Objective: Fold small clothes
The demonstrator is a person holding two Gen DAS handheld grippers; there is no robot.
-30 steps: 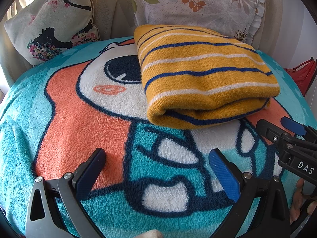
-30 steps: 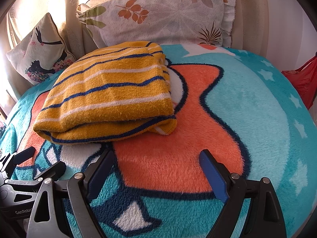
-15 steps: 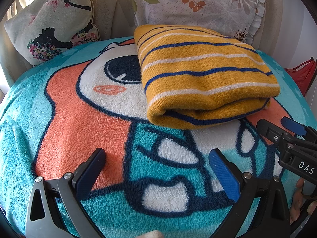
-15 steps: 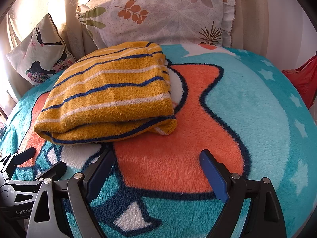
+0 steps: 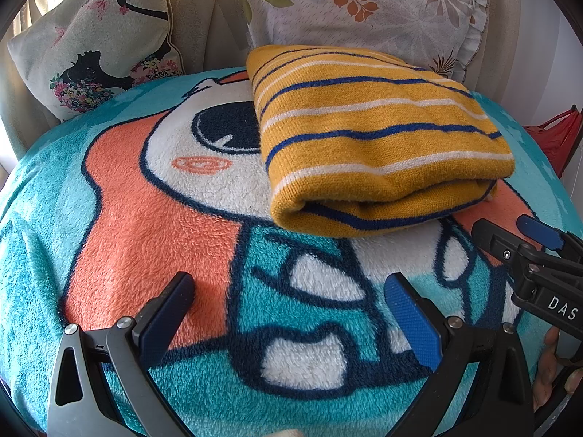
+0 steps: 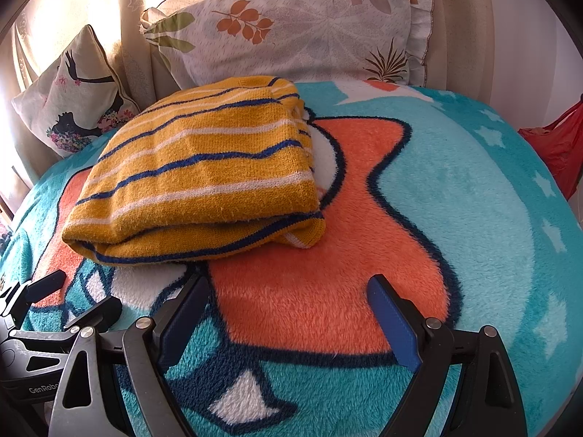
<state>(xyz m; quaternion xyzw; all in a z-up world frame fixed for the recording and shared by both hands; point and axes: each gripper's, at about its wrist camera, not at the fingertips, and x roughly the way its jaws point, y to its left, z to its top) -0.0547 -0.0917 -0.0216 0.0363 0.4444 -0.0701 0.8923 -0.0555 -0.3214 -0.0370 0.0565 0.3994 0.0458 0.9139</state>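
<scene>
The folded yellow striped sweater lies on the blanket, hiding part of its picture. Left gripper and right gripper fingers are wide apart, holding nothing.

Bed, covered by teal fleece cartoon blanket. On it: one folded mustard-yellow striped knit garment; two printed pillows propped at its head.

- The folded sweater, yellow with blue and white stripes, lies on the blanket.
- The right claw stands wide apart over the blanket, empty, near the sweater.
- The left claw shows at lower left.
- Two pillows lean behind.
</scene>
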